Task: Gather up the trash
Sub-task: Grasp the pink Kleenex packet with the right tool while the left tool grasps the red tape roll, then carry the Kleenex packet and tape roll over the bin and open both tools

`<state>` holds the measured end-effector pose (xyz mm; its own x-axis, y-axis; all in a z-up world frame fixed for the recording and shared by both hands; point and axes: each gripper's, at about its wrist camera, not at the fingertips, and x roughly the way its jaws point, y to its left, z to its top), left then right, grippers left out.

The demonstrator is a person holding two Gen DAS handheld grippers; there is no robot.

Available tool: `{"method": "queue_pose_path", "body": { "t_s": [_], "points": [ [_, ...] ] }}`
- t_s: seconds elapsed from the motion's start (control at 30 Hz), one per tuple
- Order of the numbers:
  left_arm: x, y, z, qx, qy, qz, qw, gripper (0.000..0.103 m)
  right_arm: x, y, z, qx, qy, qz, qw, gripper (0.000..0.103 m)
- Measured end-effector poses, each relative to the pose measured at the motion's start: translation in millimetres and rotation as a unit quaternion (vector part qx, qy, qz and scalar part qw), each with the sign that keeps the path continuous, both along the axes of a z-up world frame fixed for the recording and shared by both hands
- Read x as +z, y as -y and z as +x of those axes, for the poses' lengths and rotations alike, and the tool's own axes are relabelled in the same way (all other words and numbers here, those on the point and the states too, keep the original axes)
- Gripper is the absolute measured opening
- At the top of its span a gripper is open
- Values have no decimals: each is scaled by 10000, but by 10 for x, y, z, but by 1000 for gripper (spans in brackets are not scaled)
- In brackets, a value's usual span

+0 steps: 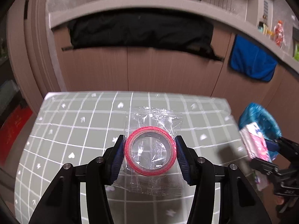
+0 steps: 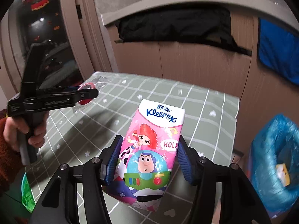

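Observation:
My left gripper is shut on a pink tape roll wrapped in a clear plastic bag, held above the green checked table. It also shows in the right wrist view at the left, held by a hand. My right gripper is shut on a pink Kleenex tissue pack, held above the table's right part. The pack also shows in the left wrist view at the right edge. A bin lined with a blue bag stands to the right of the table, also in the left wrist view.
Brown cabinet doors stand behind the table under a grey counter edge. A black cloth and a blue cloth hang there. A yellow item lies in the blue bin. A green bag sits low at the left.

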<state>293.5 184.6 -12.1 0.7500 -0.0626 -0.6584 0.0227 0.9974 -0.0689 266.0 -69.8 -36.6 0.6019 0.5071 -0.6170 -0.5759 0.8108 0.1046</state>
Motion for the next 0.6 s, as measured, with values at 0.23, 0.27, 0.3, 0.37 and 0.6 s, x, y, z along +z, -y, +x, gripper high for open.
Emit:
{"method": "queue_pose_path", "body": {
  "t_s": [0.23,0.27,0.3,0.37,0.6],
  "points": [
    [707,494,-347,-87,878,-126,9960,53,697,434,-98,-232,861,262,9957,53],
    [789,587,-378,-122,1009,-158,9947,53,777,506,-115,-278,959,278,9946,53],
    [871,714,-413,-184,1161,-174,9929,53,884,619,-137,-345,1078,309,9931,53],
    [973,935,-451,-281,1369,-162,9901,53,1033,824,-169,-456,1227,395,9906,53],
    [1003,1857,-379,-831,1446,-320,9855,53,1256,1644,-311,-1136,1688,420,9782,53]
  ]
}}
